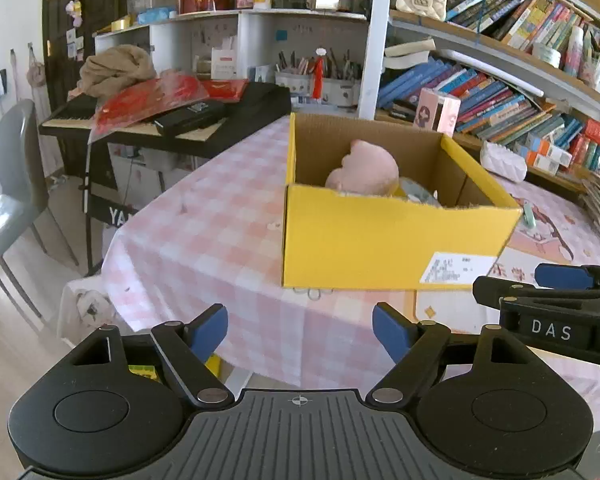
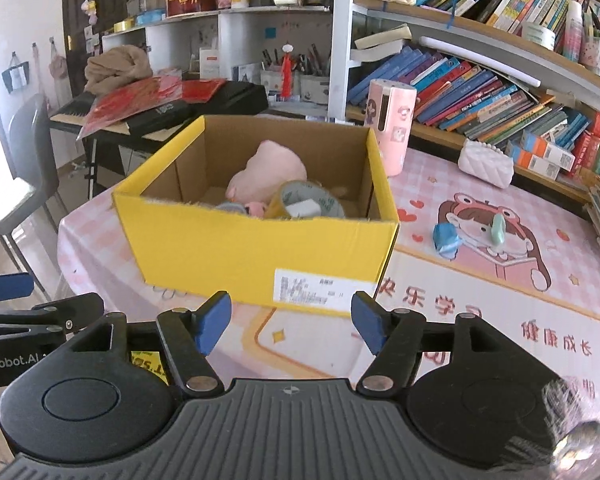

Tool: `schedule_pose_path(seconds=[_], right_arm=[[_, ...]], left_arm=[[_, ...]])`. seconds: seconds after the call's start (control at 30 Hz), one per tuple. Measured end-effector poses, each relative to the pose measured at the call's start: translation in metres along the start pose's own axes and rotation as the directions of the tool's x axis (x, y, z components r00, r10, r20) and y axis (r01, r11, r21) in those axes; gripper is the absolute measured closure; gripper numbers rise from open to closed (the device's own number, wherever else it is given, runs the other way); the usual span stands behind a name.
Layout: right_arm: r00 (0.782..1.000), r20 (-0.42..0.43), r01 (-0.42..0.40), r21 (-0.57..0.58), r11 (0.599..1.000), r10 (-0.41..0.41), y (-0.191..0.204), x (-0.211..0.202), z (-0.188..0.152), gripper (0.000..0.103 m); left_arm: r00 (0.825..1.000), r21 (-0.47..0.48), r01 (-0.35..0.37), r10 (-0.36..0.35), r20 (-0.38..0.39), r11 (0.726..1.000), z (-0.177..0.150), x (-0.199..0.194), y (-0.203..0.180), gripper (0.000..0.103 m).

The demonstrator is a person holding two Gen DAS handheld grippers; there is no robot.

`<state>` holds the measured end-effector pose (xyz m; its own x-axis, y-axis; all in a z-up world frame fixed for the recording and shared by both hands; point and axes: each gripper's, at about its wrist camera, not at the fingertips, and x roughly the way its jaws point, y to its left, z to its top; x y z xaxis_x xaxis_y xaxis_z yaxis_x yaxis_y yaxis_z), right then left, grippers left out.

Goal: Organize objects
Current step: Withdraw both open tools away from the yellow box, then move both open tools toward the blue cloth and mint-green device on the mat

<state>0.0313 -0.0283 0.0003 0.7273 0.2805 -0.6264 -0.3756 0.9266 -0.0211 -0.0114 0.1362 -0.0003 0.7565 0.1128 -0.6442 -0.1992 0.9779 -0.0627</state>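
Observation:
A yellow cardboard box stands open on the table. Inside it lie a pink plush toy, a roll of tape and small items. My left gripper is open and empty, in front of the box's left part. My right gripper is open and empty, in front of the box's label. A blue crumpled object and a pale green clip lie on the table right of the box. The right gripper also shows in the left wrist view.
The table has a pink checked cloth and a cartoon mat. A pink cylinder and a white quilted pouch stand behind the box. Bookshelves rise behind. A keyboard and a grey chair stand to the left.

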Motion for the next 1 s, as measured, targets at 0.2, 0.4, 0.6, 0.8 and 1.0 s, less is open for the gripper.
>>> schedule_pose_path(seconds=[0.2,0.4,0.6,0.8,1.0], right_arm=[[1.0,-0.023,0.009,0.004,1.0,-0.009,0.005,-0.011,-0.017,0.035],[0.999,-0.039,0.034,0.022,0.999,-0.033,0.004,-0.021,-0.032,0.033],[0.997,-0.049,0.067,0.051,0.996,-0.064,-0.001,-0.032,-0.043,0.03],[0.992,-0.067,0.114,0.074,0.991,-0.109,-0.01,-0.041,-0.056,0.026],[0.983,-0.083,0.174,0.115,0.978,-0.165,-0.031,-0.051,-0.066,0.026]], left_arm=[[1.0,0.024,0.011,-0.01,-0.023,1.0,-0.013,-0.008,-0.003,0.021],[0.999,0.052,0.028,-0.026,-0.037,0.998,-0.023,-0.016,-0.009,0.02],[0.997,0.081,0.059,-0.056,-0.047,0.995,-0.032,-0.021,-0.017,0.017],[0.993,0.106,0.104,-0.097,-0.067,0.989,-0.037,-0.019,-0.03,0.017],[0.985,0.147,0.163,-0.152,-0.08,0.976,-0.038,-0.017,-0.05,0.017]])
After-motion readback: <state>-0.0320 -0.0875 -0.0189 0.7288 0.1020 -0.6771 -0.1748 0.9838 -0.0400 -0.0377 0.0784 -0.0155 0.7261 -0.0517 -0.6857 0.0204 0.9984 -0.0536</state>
